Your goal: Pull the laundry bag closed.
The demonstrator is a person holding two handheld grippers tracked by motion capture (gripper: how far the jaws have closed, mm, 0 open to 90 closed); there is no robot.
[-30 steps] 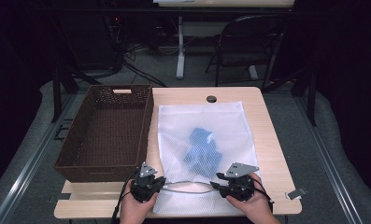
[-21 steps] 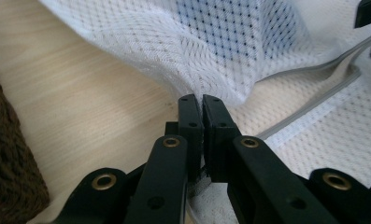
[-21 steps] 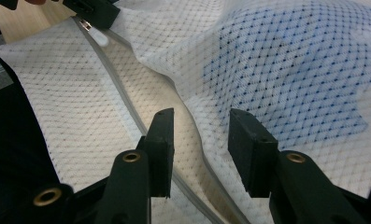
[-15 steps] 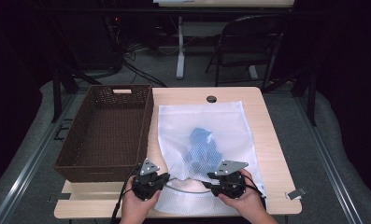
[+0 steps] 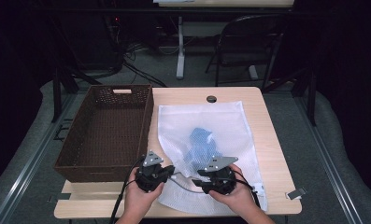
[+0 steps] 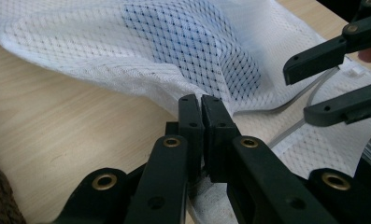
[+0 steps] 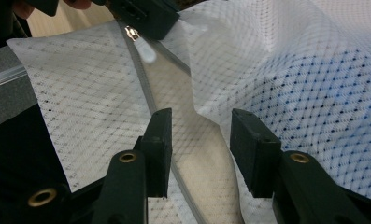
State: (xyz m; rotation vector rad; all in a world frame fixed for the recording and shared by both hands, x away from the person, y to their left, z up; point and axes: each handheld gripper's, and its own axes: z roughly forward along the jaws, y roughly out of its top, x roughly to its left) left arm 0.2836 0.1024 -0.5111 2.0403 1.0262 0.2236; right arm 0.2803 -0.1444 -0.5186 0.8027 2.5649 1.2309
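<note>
A white mesh laundry bag (image 5: 223, 123) lies on the table with a blue garment (image 5: 199, 142) inside it. My left gripper (image 5: 170, 171) is at the bag's near edge, shut on a fold of the mesh (image 6: 206, 100) and holding it off the table. My right gripper (image 5: 196, 181) faces it from the right. In the right gripper view its jaws (image 7: 199, 126) stand open astride the bag's parted zipper edge; they have just been opening and do not press the mesh. The zipper pull (image 7: 143, 46) hangs just under the left gripper (image 7: 148, 16).
A dark woven basket (image 5: 146, 122) stands along the bag's left side. Bare tabletop (image 5: 276, 154) runs to the right of the bag, with a cable hole (image 5: 211, 99) at the back. A chair (image 5: 248, 42) and cables sit behind the table.
My right gripper has moved left toward the left gripper. The left gripper has risen a little, lifting the bag's near edge.
</note>
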